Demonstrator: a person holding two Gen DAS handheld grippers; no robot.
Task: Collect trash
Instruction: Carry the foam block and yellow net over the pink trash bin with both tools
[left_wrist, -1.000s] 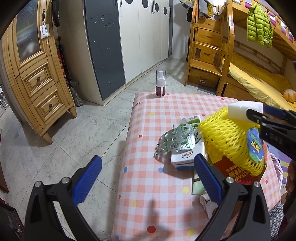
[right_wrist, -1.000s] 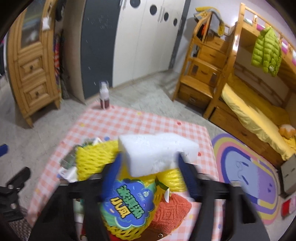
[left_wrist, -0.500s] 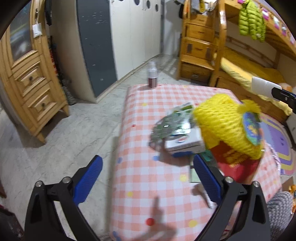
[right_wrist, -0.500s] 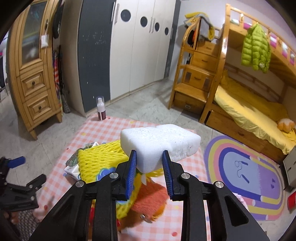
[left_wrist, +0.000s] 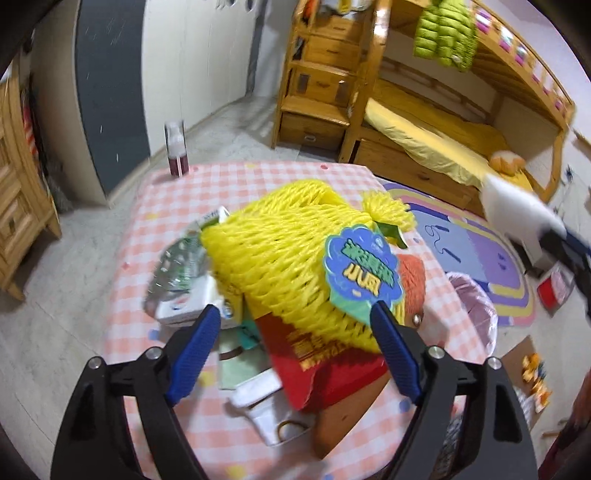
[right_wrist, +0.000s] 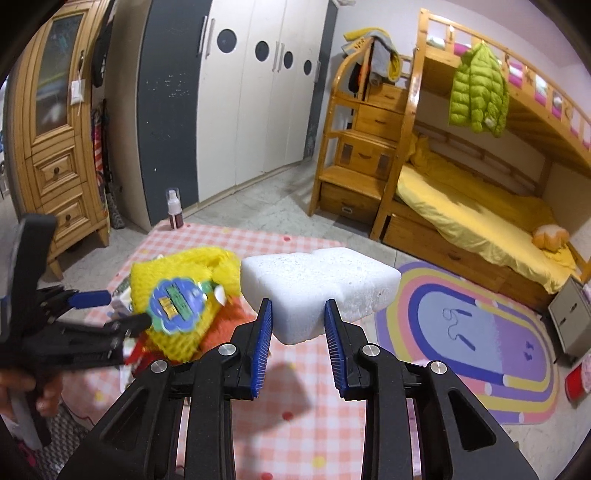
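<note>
Right gripper occupies the lower centre of the right wrist view, its blue pads closed against a white foam block that juts forward above the tabletop. In the left wrist view the same foam block appears at the right edge of the frame, blurred.

Left gripper sits at the bottom centre of the left wrist view, jaws spread wide, nothing between them. Just ahead of its fingertips lies a trash pile on the pink checked tabletop:
- yellow foam fruit net with a blue-green label, on top of the pile;
- red carton, tilted, under the net;
- blister pack and a white box, left of the net.

A pump bottle stands upright at the tabletop's far corner, upper left of the frame, well apart from the pile.
</note>
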